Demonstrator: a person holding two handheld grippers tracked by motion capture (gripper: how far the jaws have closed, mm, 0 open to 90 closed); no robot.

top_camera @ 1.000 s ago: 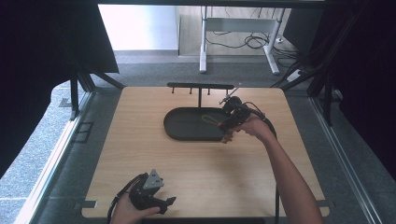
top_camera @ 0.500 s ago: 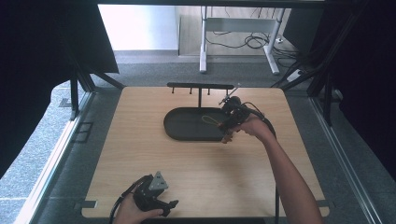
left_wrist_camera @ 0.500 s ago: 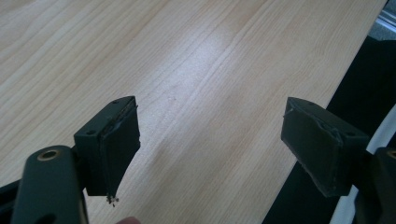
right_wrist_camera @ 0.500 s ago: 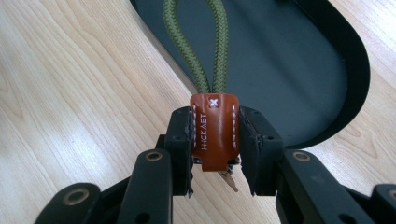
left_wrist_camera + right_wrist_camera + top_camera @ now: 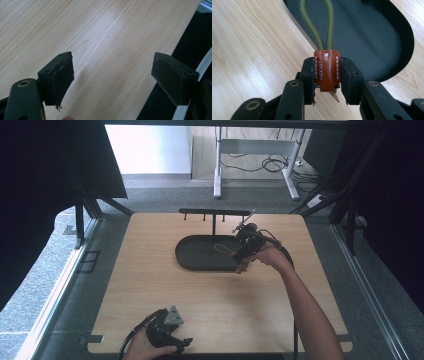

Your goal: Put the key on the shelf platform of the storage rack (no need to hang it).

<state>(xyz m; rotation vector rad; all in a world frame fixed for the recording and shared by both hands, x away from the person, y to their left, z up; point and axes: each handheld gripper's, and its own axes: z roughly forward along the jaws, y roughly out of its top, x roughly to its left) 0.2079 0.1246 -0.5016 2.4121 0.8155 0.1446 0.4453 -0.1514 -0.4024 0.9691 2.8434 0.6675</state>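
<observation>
right gripper [image 5: 327, 75]: clamped on brown leather tab [image 5: 326, 71] of key strap, over near edge of black tray [image 5: 367, 32]
strap: green cord loop [image 5: 317, 22] runs from tab out over tray floor
left gripper [image 5: 112, 75]: jaws wide apart, nothing between, above bare wooden table [image 5: 105, 30] at near edge
rack: black hook rail [image 5: 215, 213] behind tray

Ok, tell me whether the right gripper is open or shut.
Shut: the right gripper clamps the brown leather tab between its pads, green cord loop reaching over the black tray.
</observation>
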